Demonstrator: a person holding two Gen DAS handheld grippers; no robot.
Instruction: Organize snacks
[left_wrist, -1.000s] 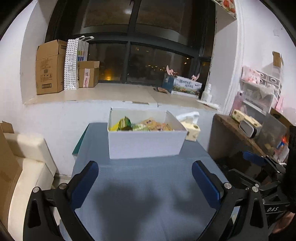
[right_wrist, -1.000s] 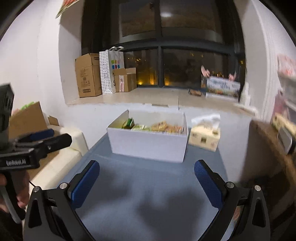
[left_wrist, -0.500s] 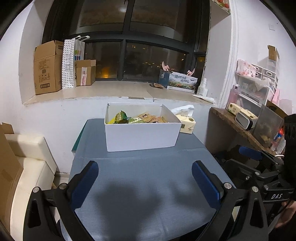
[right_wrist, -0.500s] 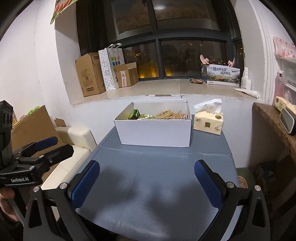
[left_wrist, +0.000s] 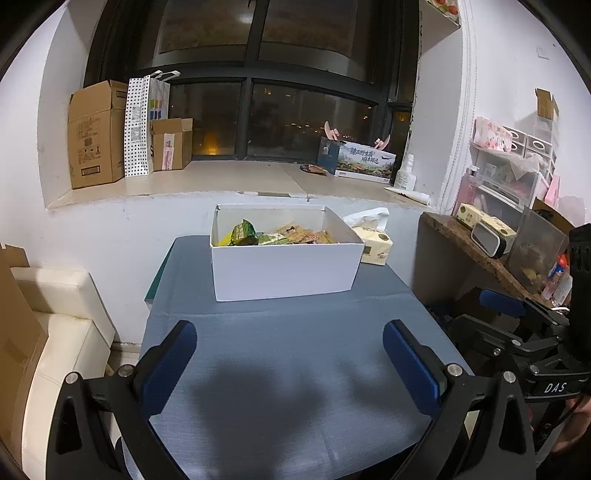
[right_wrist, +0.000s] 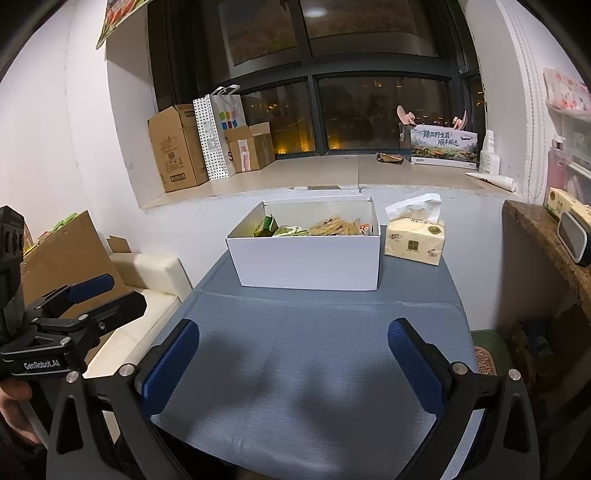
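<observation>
Above table (left_wrist: 295, 369): left claw (left_wrist: 291, 365), right claw (right_wrist: 295, 365) spread wide, empty.

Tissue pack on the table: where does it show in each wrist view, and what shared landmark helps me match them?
Left wrist view: the tissue pack sits right of centre, partly hidden behind the far right corner of the white snack box.
Right wrist view: the tissue pack stands fully visible, just right of the box.
Shared landmark: the white snack box.
</observation>
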